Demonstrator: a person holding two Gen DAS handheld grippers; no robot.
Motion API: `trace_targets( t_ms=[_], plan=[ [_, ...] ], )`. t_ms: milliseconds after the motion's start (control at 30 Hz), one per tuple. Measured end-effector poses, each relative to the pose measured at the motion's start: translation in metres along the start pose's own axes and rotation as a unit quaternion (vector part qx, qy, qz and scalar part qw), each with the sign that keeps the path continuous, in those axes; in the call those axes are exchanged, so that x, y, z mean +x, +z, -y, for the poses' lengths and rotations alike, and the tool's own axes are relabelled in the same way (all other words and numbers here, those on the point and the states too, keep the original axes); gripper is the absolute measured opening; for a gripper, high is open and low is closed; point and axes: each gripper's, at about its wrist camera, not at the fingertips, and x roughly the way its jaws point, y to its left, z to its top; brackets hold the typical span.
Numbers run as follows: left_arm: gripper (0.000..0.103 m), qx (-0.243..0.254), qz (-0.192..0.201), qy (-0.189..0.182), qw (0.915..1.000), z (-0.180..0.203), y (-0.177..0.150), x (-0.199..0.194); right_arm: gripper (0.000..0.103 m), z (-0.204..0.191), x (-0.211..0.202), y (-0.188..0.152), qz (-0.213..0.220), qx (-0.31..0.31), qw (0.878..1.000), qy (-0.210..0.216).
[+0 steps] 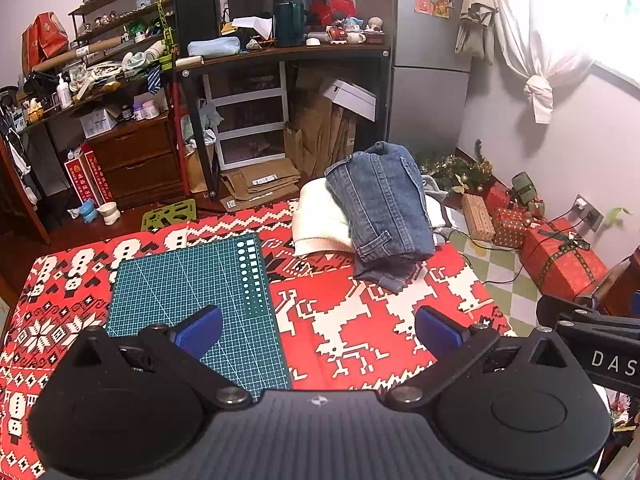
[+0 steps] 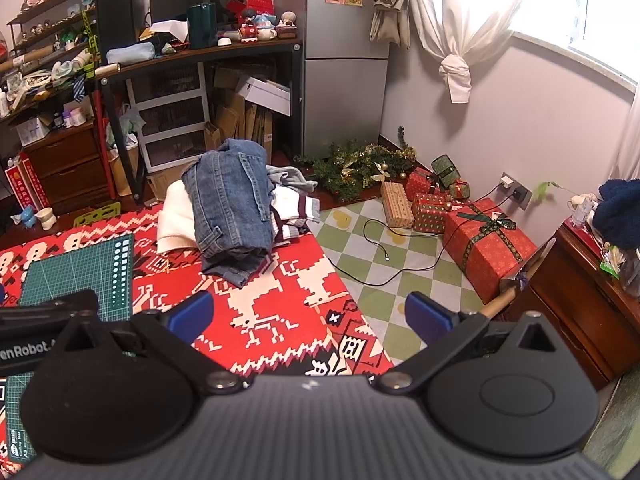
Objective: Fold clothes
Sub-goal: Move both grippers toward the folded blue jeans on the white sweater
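Observation:
Folded blue jeans lie on top of a pile at the far right of the table, over a white garment and striped and grey clothes. My left gripper hangs open above the near table, well short of the pile, its blue pads wide apart with nothing between them. My right gripper is open too, over the table's right edge, its pads empty. Each view shows a part of the other gripper at its side.
A red and white patterned cloth covers the table, with a green cutting mat at the left. Wrapped gift boxes, a cable and a garland lie on the checked floor at the right. Cluttered shelves and a fridge stand behind.

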Motion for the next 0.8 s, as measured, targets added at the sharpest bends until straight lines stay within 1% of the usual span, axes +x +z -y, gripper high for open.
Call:
trace_targets(
  t_ms=[133,300,800],
  plan=[
    [0.103,-0.002,-0.001,-0.004,1.0000,-0.0023,0.0018,-0.0005,0.103,0.0003,0.0011,-0.0020,0.002,0.001,1.000,0.000],
    [0.103,0.001,0.007,0.004,1.0000,0.0006,0.0000,-0.0016,0.103,0.0009,0.0042,-0.0035,0.004,0.002,1.000,0.000],
    [0.103,-0.003,0.005,0.002,1.0000,-0.0038,0.0015,0.0017,0.103,-0.0032,0.0025,-0.0008,0.002,-0.006,1.000,-0.003]
  ],
)
